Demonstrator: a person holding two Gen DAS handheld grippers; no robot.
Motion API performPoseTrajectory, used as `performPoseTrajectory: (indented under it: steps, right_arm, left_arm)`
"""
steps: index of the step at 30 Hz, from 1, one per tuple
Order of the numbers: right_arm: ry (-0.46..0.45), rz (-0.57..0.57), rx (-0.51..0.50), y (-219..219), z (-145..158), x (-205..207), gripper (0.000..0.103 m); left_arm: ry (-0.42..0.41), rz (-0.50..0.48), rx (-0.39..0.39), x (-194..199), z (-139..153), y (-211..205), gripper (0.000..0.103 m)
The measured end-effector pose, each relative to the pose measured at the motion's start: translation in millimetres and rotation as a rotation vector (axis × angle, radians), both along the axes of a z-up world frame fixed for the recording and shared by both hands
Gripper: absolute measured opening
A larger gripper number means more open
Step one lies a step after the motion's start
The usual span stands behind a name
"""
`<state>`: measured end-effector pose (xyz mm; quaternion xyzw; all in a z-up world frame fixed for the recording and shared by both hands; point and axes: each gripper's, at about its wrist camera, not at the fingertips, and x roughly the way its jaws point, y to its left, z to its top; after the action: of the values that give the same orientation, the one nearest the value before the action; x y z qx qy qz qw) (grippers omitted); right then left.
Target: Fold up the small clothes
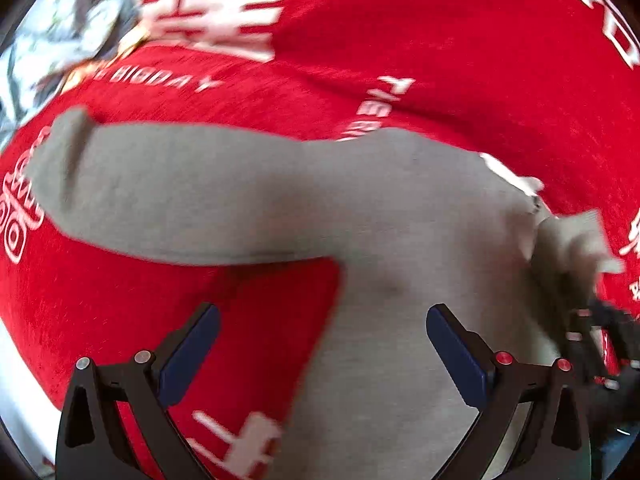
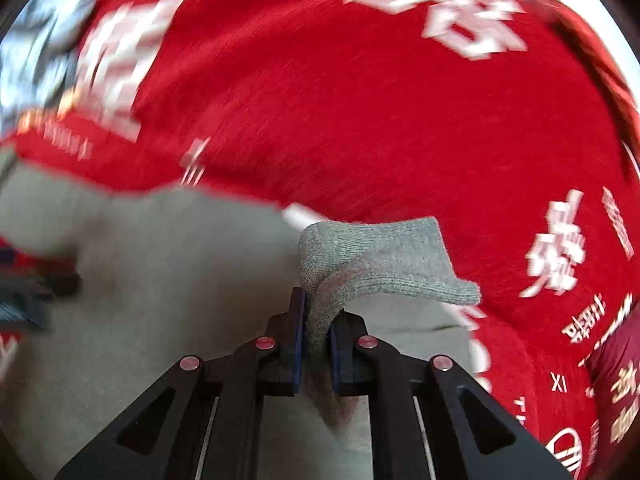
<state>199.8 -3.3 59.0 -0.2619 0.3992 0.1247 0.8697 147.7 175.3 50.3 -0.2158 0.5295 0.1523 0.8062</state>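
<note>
A small grey knit garment point(image 1: 400, 220) lies on the red printed cloth point(image 1: 440, 60), one long limb point(image 1: 180, 196) stretching left. A white label point(image 1: 508, 172) shows at its right edge. My left gripper point(image 1: 322, 312) hangs just above it, open, its blue pads point(image 1: 192, 356) empty. The right gripper point(image 2: 318, 300) is shut on a folded grey edge point(image 2: 380, 256) of the same garment point(image 2: 180, 264), which stands up from the pads. That gripper also shows blurred in the left wrist view point(image 1: 592, 328). Both views are smeared by motion.
The red cloth point(image 2: 360, 100) with white lettering covers nearly the whole surface. A grey-and-white patterned thing point(image 1: 60, 32) lies beyond its far left corner. A darker red cloth point(image 2: 616, 360) sits at the right edge. A pale strip point(image 1: 12, 380) shows at the lower left.
</note>
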Motion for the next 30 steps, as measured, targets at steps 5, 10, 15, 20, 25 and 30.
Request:
performPoseTrajectory:
  steps: [5,10,15,20,25,30]
  right_arm:
    - [0.122,0.034,-0.108,32.3,-38.1,-1.9,0.029]
    - [0.101,0.219,0.045,34.7,1.8,-38.9,0.078]
    - [0.104,0.225,0.177,1.9,40.5,-49.5,0.078]
    - [0.146,-0.103,0.270,-103.9,33.9,-1.9,0.078]
    - [0.204,-0.365,0.328,-193.4,10.3,26.7,0.078]
    - [0.233,-0.369,0.327,-205.4,-2.1,47.8,0.078]
  left_arm:
    - [-0.022,0.033,-0.037,-22.6,-5.1,23.9,0.103]
    - [-0.049,0.069,-0.079,-30.1,-8.0,31.8,0.103]
    - [-0.034,0.083,-0.091,-31.0,-8.5,28.4,0.103]
    - [-0.061,-0.024,-0.045,-11.3,9.8,-8.8,0.103]
    - [-0.043,-0.206,0.017,22.6,16.0,-79.5,0.103]
    - [-0.017,-0.311,-0.010,53.5,4.9,-128.1,0.103]
